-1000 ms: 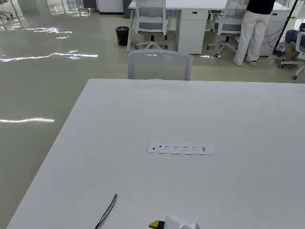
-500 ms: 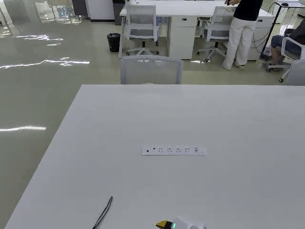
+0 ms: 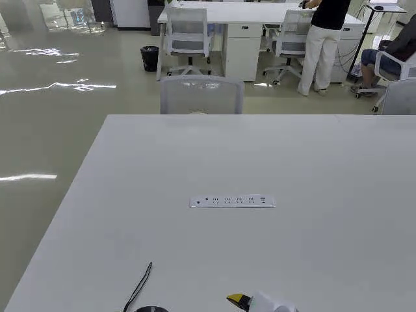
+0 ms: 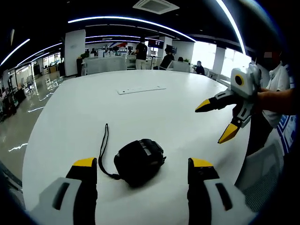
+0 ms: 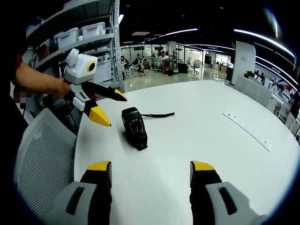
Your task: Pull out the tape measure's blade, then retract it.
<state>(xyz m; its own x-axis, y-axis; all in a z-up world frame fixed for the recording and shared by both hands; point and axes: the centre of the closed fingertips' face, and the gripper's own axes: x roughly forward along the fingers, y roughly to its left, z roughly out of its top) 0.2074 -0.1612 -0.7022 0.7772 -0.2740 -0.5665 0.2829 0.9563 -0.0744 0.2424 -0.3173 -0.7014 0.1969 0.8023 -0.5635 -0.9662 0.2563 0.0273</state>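
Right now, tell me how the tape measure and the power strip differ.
The tape measure is black; the power strip is white. The tape measure is a chunky body with a cord loop trailing from it; the power strip is long and flat. The tape measure lies near the table edge on the person's side, the power strip farther in. Both rest on the white table, untouched.

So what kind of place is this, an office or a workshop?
Most likely an open-plan office or lab: rows of white desks with mesh office chairs, a power strip on the white table, and shelving with storage bins.
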